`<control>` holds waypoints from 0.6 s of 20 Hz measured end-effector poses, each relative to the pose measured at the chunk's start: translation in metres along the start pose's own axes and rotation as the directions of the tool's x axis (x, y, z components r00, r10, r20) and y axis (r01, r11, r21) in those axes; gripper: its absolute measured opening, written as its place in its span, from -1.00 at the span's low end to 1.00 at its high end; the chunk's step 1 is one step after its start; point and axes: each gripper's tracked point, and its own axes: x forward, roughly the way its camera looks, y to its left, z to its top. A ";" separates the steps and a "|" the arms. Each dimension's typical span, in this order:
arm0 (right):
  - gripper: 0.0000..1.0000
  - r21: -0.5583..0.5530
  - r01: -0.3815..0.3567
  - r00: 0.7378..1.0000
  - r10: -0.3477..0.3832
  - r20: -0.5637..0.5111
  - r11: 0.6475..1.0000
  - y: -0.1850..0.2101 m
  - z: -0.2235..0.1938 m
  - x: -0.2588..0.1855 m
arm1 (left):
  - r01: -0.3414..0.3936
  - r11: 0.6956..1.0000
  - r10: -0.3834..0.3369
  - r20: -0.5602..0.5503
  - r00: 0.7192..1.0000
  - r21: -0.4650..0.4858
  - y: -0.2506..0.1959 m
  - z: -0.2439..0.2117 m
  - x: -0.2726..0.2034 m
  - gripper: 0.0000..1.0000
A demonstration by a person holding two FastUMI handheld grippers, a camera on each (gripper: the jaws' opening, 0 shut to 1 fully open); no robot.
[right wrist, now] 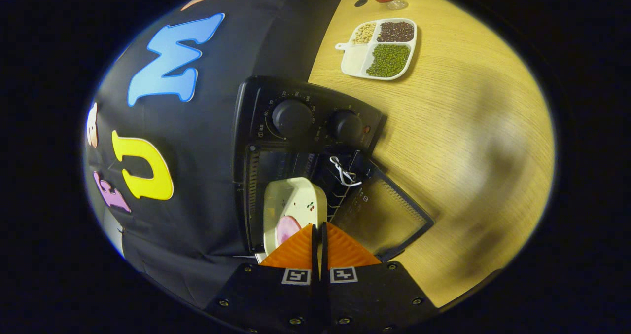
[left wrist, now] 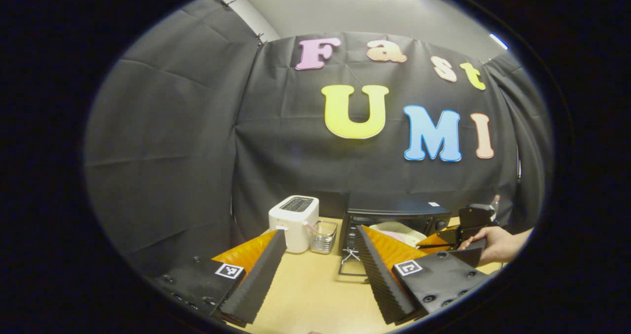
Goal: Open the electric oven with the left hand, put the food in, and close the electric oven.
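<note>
Left gripper view: wooden table [left wrist: 315, 284], black cloth wall [left wrist: 172, 141].

One oven [right wrist: 305, 127], two knobs [right wrist: 292, 118], one dish [right wrist: 291, 210], one toaster [left wrist: 294, 221], one glass container [left wrist: 324, 237], one divided tray [right wrist: 382, 48] beyond the oven.

No legible text; tiny unreadable numerals around the oven [right wrist: 300, 127] dials.

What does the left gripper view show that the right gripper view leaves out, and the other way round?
The left gripper view has a white toaster, a clear container beside it, and a hand holding the other tongs. The right gripper view has a divided tray of beans, the oven's two knobs and a cream dish going inside. Both share the black oven, door open.
</note>
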 end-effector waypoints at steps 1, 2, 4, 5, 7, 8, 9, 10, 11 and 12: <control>-0.99 0.017 -0.002 1.000 0.002 0.009 1.000 0.001 0.001 0.008 | -0.002 1.000 0.003 -0.004 1.000 0.007 0.005 -0.002 0.005 0.99; -0.99 0.036 -0.008 1.000 0.007 0.022 0.999 0.003 0.002 0.015 | -0.006 1.000 0.006 -0.009 1.000 0.015 0.009 -0.003 0.008 0.99; -0.99 0.069 -0.021 0.998 0.017 0.067 0.997 0.007 0.008 0.027 | -0.011 1.000 0.011 -0.017 1.000 0.019 0.014 -0.005 0.013 0.91; -0.99 0.082 -0.029 0.995 0.021 0.095 0.996 0.010 0.011 0.032 | -0.011 1.000 0.011 -0.019 1.000 0.020 0.017 -0.004 0.015 0.91; -0.99 0.105 -0.041 0.990 0.026 0.138 0.994 0.012 0.017 0.042 | -0.016 1.000 0.017 -0.025 1.000 0.027 0.021 -0.005 0.019 0.90; -0.99 0.119 -0.041 0.988 0.022 0.150 0.992 0.013 0.017 0.047 | -0.016 0.999 0.017 -0.028 0.999 0.031 0.023 -0.005 0.019 0.90; -0.99 0.132 -0.041 0.987 0.019 0.160 0.990 0.013 0.018 0.051 | -0.017 0.999 0.018 -0.028 0.999 0.036 0.024 -0.005 0.019 0.90; -0.99 0.140 -0.039 0.986 0.015 0.167 0.989 0.012 0.019 0.055 | -0.017 0.999 0.018 -0.030 0.999 0.043 0.026 -0.006 0.020 0.99; -0.99 0.143 -0.038 0.984 0.012 0.176 0.989 0.012 0.018 0.058 | -0.020 0.999 0.022 -0.031 0.999 0.049 0.028 -0.006 0.020 0.99; -0.99 0.141 -0.048 0.982 0.021 0.186 0.989 0.014 0.016 0.062 | -0.023 0.998 0.025 -0.033 0.999 0.052 0.030 -0.006 0.020 0.90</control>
